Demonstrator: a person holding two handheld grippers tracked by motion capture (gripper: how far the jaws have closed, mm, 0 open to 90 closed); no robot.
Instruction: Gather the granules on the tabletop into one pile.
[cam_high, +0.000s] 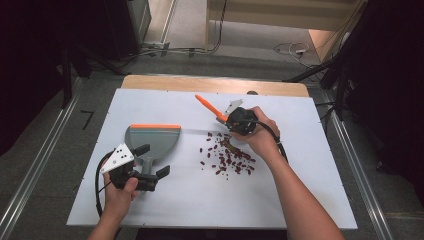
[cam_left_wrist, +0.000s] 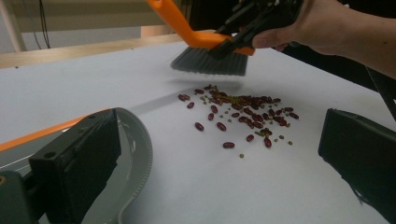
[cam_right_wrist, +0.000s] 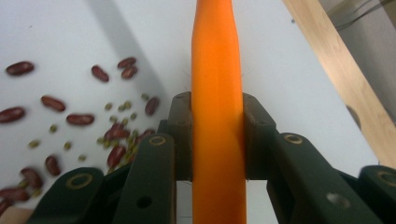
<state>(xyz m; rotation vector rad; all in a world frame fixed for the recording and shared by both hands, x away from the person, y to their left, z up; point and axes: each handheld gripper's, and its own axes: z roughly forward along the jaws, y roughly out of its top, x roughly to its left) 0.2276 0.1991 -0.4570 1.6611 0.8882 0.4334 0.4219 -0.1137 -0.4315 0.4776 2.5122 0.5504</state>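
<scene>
So the right gripper (cam_high: 231, 121) has its jaws clamped tight on the orange handle of the little brush (cam_left_wrist: 208, 59), bristles hanging just above the far side of the bean pile (cam_high: 227, 157), around the middle of the white tabletop (cam_high: 310, 200). The left gripper (cam_high: 150, 162), jaws spread wide, straddles the grey dustpan's (cam_high: 152, 140) handle without pinching it, toward the tabletop's left edge.

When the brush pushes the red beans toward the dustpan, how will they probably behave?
The red beans look small, smooth and rounded, so they will probably roll and scatter. Tiny green bits lie among them and may slip under the brush. The dustpan lies some way off.
</scene>
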